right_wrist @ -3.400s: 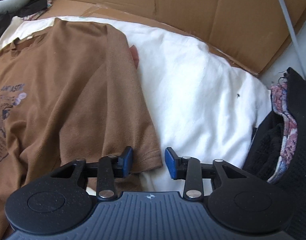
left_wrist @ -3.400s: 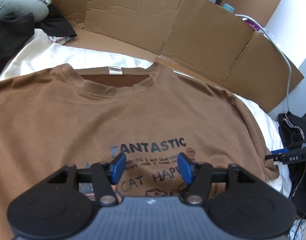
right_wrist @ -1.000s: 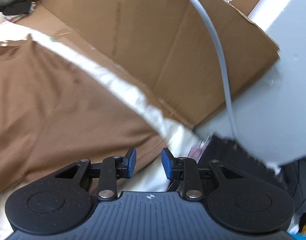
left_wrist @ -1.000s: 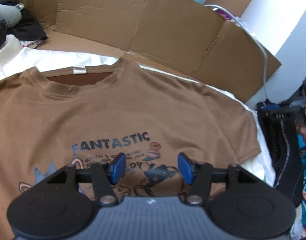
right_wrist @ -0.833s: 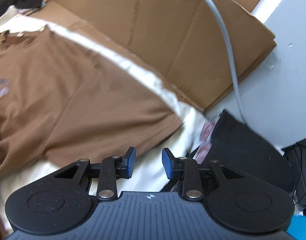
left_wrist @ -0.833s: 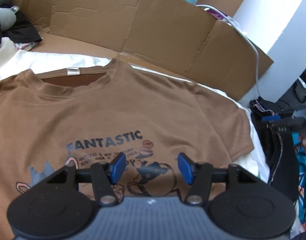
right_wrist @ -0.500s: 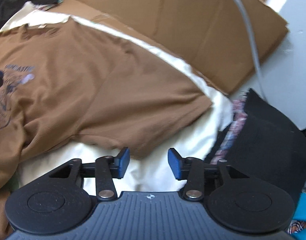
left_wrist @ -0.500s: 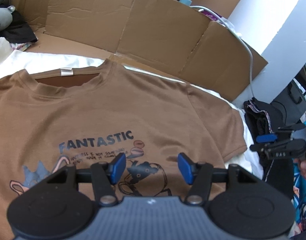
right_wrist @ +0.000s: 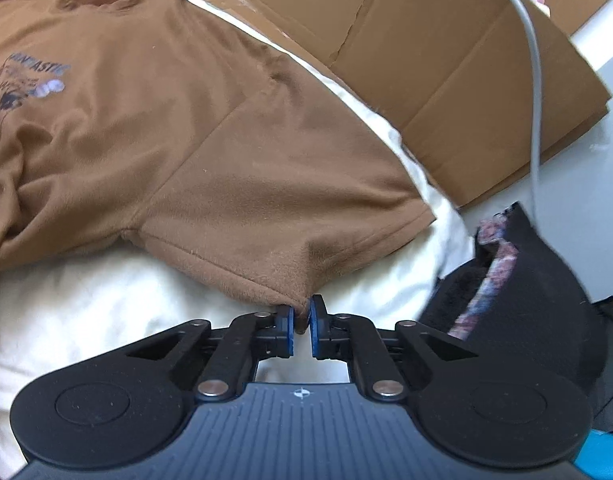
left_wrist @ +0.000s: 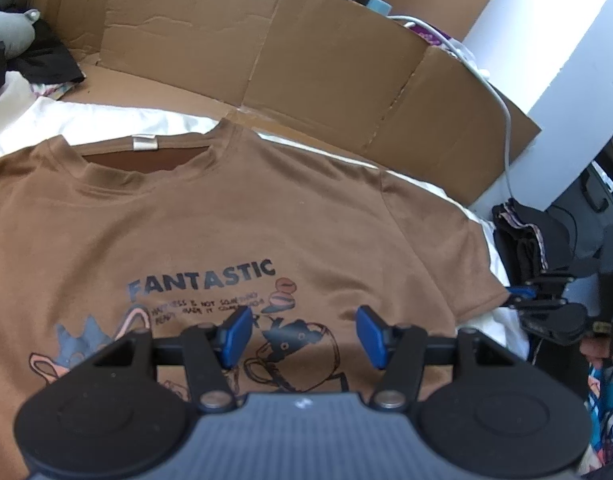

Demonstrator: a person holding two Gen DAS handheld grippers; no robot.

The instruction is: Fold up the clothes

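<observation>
A brown T-shirt (left_wrist: pixel 266 208) with a "FANTASTIC" print lies face up on a white sheet (right_wrist: pixel 106 300). My left gripper (left_wrist: pixel 302 334) hovers open above the print, nothing between its blue pads. My right gripper (right_wrist: pixel 301 326) is at the hem of the shirt's right sleeve (right_wrist: pixel 286 200); its jaws are closing, and the hem is pinched between the pads. In the left wrist view the right gripper (left_wrist: pixel 522 300) shows at the sleeve's edge, with a hand (left_wrist: pixel 598 352) behind it.
Flattened cardboard (left_wrist: pixel 306 52) stands along the far side of the sheet. A pile of dark clothes (right_wrist: pixel 526 280) lies just right of the sleeve. A grey cable (right_wrist: pixel 534 60) runs over the cardboard. More dark garments (left_wrist: pixel 38 64) sit at the far left.
My right gripper swung from the cardboard side down to the sleeve hem, widened briefly, then closed on it. The sleeve, earlier folded over the body, now lies spread out. The left gripper stays open.
</observation>
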